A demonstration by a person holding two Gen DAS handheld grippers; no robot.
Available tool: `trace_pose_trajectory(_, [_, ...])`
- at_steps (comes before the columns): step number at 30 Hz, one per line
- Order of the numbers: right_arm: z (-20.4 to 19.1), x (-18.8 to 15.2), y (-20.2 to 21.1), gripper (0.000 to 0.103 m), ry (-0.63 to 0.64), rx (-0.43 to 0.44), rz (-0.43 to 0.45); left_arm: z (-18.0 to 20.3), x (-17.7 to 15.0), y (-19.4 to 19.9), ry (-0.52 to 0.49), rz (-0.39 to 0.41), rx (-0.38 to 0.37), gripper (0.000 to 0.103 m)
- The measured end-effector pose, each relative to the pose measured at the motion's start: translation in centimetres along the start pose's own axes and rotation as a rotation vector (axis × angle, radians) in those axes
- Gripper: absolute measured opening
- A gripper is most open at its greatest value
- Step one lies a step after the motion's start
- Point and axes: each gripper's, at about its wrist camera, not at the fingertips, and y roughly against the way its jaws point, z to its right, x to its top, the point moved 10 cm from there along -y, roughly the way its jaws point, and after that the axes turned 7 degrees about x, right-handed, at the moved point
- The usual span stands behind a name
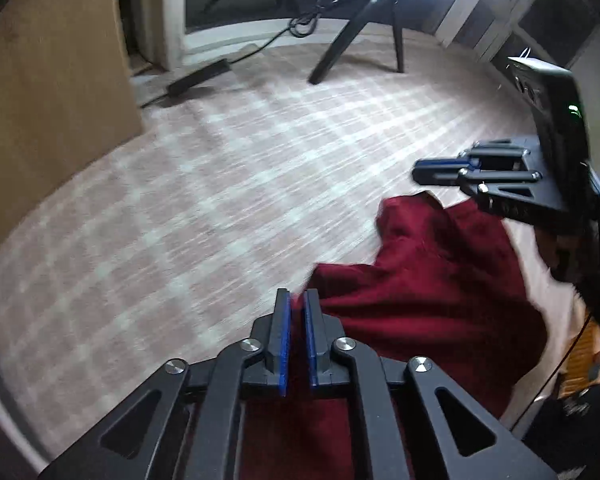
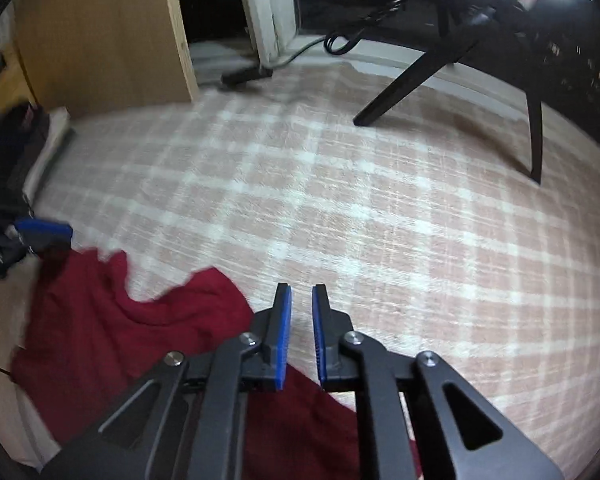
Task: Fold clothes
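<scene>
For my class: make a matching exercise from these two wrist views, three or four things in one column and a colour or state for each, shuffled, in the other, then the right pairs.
Things:
1. garment
2. bed cover
3. left gripper
4. tripod leg

Descriptions:
A. black, slanting down onto the cover
B. dark red, crumpled
C. pink and white checks
D. blue pads pinching red cloth

Pairs: 1-B, 2-C, 3-D, 4-A

A: Floor covering? 
B: Pink-and-white checked carpet [image 2: 380,208].
A: Furniture? 
B: Wooden cabinet panel [image 2: 100,32]; black splayed chair legs [image 2: 412,84].
A: Cabling? 
B: Black power strip [image 1: 198,78] beside white door frame [image 2: 266,8].
</scene>
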Motion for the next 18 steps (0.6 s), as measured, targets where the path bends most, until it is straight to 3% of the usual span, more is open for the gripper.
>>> trace_pose_trajectory(4, [-4.7, 1.0, 0.6, 0.011, 0.065, 0.182, 0.008, -2.8, -3.3, 2.1, 0.021, -0.006, 0.067, 0.012])
trace_pose_trajectory(6, [-6.6, 0.8, -0.7, 0.011, 0.112, 0.195, -0.030, -4.4, -5.4, 2.3, 0.037, -0.023, 0.128, 0.015])
trace_pose_trajectory(9, [-9.4, 0.6, -2.5, 0.011, 0.182, 0.214, -0.087, -6.1, -7.5, 2.3, 0.099, -0.035, 0.161, 0.019])
trace_pose_trajectory(13, [-13.1, 0.2, -4.9, 0.011, 0.276, 0.237, -0.162, -7.1, -8.3, 2.1, 0.137, -0.024, 0.183, 0.019])
trace_pose_trajectory(14, [-13.4, 0.4, -4.9, 0.015, 0.299, 0.225, -0.160, -7.2, -8.3, 2.2, 0.138, -0.017, 0.198, 0.021])
trace_pose_trajectory(16, [-13.5, 0.6, -5.2, 0.024, 0.315, 0.203, -0.161, -7.4, -8.2, 2.4, 0.153, 0.001, 0.191, 0.028])
trace_pose_trajectory(18, [-13.4, 0.5, -5.7, 0.024, 0.313, 0.212, -0.174, -7.3, -7.8, 2.1, 0.175, 0.012, 0.151, 0.030])
